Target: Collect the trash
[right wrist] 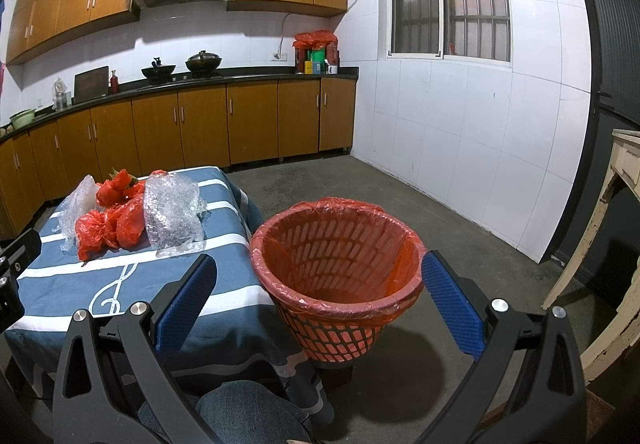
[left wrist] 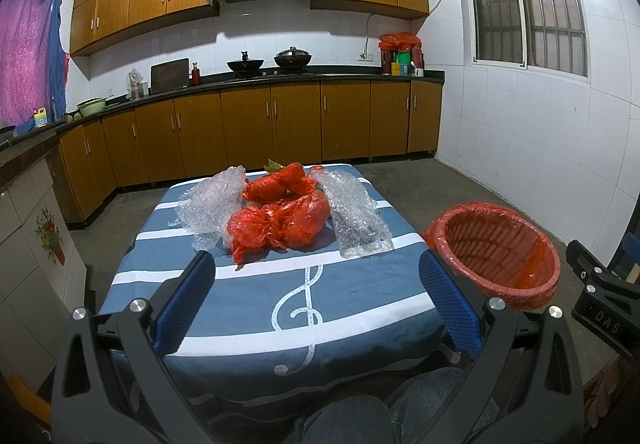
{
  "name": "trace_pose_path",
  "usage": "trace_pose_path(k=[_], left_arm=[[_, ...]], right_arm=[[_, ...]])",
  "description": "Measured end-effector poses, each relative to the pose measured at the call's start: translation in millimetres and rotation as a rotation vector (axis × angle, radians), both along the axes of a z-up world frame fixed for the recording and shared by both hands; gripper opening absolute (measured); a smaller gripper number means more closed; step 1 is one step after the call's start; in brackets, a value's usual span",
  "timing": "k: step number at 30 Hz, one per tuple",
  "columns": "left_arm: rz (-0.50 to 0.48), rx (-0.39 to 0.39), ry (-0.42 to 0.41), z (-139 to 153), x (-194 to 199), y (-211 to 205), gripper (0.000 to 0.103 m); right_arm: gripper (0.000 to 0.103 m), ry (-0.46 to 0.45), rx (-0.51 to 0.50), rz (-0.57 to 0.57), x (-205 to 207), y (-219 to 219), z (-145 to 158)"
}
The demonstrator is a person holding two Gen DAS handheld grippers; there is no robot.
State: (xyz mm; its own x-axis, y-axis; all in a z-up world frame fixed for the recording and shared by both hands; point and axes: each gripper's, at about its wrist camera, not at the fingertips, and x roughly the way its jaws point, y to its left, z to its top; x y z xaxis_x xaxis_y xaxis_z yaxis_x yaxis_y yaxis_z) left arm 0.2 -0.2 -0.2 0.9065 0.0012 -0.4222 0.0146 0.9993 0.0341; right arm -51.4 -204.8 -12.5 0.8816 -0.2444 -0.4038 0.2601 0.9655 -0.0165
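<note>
Both grippers released, trash heaped on the table, lined basket at the right.

The left gripper (left wrist: 316, 280) hovers above the near half of the table (left wrist: 360, 308) with its jaws spread wide and nothing between them. The right gripper (right wrist: 320, 284) is likewise released and holds nothing; its blue pads frame the red basket (right wrist: 336, 284). The basket stands on the floor just beside the table's right edge, lined with a red plastic bag. The trash lies on the far half of the striped blue tablecloth: crumpled red plastic bags (left wrist: 276, 222) in the middle, with a sheet of bubble wrap (left wrist: 356, 219) touching them on the right and another bubble wrap piece (left wrist: 208, 203) on the left. The person's knees (left wrist: 348, 416) show at the near edge.
</note>
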Motion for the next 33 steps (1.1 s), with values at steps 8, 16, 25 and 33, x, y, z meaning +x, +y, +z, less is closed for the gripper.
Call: trace_pose_path(k=[8, 16, 25, 33], left_arm=[[0.001, 0.0, 0.001, 0.0, 0.0, 0.1, 0.099], [0.0, 0.0, 0.002, 0.0, 0.1, 0.1, 0.099], [-0.001, 0.001, 0.004, -0.8, -2.9, -2.7, 0.099], [-0.001, 0.0, 0.005, -6.7, -5.9, -7.0, 0.099]], right_arm=[[0.101, 0.0, 0.0, -0.001, 0.8, -0.4, -0.6], [0.101, 0.001, 0.001, -0.001, 1.2, -0.4, -1.1], [0.101, 0.002, 0.001, -0.001, 1.8, -1.0, -1.4], [0.101, 0.003, 0.003, -0.001, 1.8, -2.0, -1.8]])
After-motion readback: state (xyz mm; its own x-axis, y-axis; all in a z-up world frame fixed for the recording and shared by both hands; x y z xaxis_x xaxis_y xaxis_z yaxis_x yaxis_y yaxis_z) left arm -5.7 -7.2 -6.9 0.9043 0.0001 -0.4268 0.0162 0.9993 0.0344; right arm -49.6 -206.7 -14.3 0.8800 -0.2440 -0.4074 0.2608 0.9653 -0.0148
